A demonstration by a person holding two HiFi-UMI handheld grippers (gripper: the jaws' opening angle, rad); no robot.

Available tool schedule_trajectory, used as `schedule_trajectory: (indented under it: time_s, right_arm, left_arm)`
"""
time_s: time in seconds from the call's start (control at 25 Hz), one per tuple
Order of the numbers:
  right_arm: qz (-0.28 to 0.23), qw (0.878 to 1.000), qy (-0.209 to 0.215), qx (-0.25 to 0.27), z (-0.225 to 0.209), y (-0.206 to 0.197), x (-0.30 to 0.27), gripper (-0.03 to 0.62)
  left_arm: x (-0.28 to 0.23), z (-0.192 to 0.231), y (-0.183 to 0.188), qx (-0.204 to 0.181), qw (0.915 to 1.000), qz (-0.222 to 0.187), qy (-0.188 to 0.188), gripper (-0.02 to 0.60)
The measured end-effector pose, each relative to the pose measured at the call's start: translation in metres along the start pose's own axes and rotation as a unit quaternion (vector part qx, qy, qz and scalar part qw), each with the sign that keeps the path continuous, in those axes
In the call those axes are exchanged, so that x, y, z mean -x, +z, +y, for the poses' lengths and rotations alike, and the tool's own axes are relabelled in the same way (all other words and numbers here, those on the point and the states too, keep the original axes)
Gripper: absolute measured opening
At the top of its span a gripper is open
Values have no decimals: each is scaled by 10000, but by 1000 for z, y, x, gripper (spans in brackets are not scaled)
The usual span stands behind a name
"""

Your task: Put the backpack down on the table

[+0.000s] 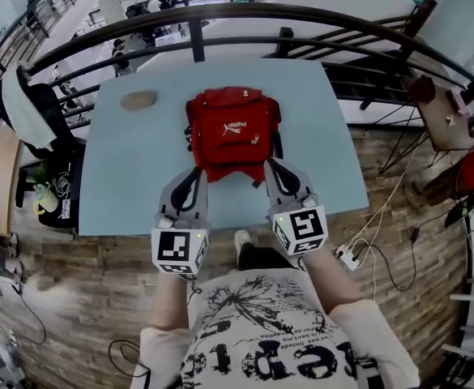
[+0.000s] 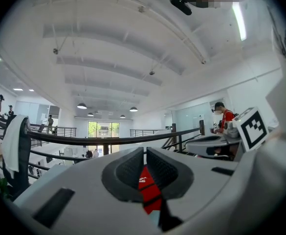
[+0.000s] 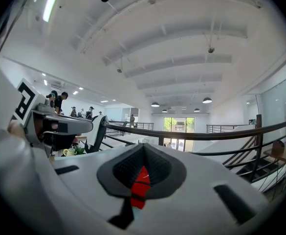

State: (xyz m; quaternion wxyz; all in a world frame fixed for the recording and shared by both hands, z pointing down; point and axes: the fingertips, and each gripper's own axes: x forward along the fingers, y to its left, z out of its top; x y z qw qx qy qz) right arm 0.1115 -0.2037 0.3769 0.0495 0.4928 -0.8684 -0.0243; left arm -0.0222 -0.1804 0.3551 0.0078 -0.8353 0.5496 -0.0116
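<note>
A red backpack (image 1: pixel 232 132) lies flat on the light blue table (image 1: pixel 131 177), logo side up, with black straps at its near corners. My left gripper (image 1: pixel 194 173) is shut, its tips at the pack's near left corner. The right gripper (image 1: pixel 271 164) is also shut, tips at the near right corner over a black strap. In the left gripper view the closed left gripper (image 2: pixel 145 151) shows red backpack (image 2: pixel 150 190) fabric through the gap below the tips. The right gripper view shows the same: right gripper (image 3: pixel 143 146) shut, backpack (image 3: pixel 140 182) beyond. I see nothing clamped between either pair of pads.
A brown rounded object (image 1: pixel 138 100) sits at the table's far left. A dark curved railing (image 1: pixel 196 23) runs behind the table. A chair with a white garment (image 1: pixel 26 108) stands to the left. Cables and a power strip (image 1: pixel 350 258) lie on the brick floor to the right.
</note>
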Motion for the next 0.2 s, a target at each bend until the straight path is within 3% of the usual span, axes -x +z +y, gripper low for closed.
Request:
schedule_trajectory:
  time_s: [0.2]
  right_arm:
    - [-69,10000,3,46,3,4,-2,-9]
  left_arm:
    - [-4,-3,1,-16,10000,-25,-70,21]
